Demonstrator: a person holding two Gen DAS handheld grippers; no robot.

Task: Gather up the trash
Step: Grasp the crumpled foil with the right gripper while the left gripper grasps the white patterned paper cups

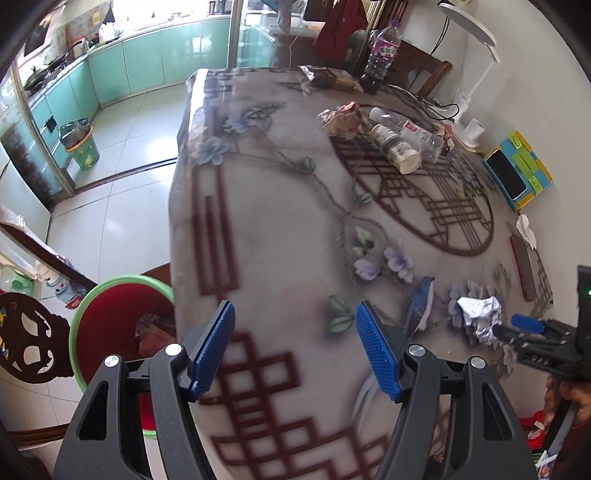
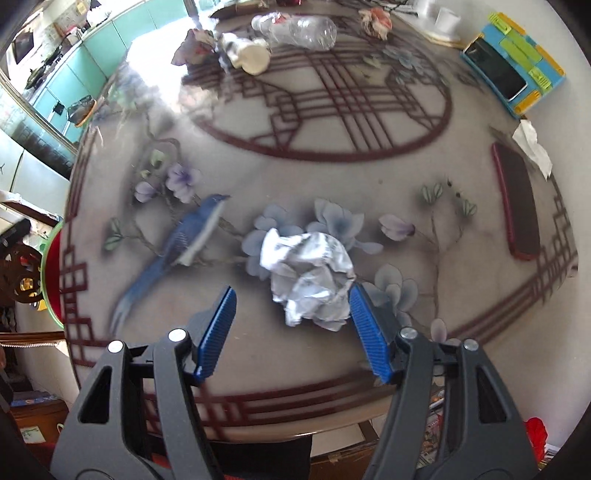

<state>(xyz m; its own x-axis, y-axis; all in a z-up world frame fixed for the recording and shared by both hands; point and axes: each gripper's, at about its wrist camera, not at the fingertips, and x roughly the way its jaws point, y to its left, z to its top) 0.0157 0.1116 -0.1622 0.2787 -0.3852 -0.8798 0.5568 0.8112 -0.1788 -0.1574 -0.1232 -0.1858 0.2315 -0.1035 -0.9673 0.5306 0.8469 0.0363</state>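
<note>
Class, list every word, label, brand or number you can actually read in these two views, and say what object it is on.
None can be read with confidence.
Purple label on the upright bottle: print too small.
Green label on the lying white bottle: blurred.
Green bucket on the kitchen floor: gold emblem, lettering illegible.
Crumpled paper: faint grey print, unreadable.

Left wrist: high over the counter (image 1: 280, 229) edge, facing across it.
Right wrist: low, close.
Shared: crumpled paper (image 1: 480, 314) (image 2: 310, 277).

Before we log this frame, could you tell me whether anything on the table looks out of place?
Yes: a crumpled paper ball lies loose near the table's front edge, and a clear bottle and white bottle lie tipped at the far side.
</note>
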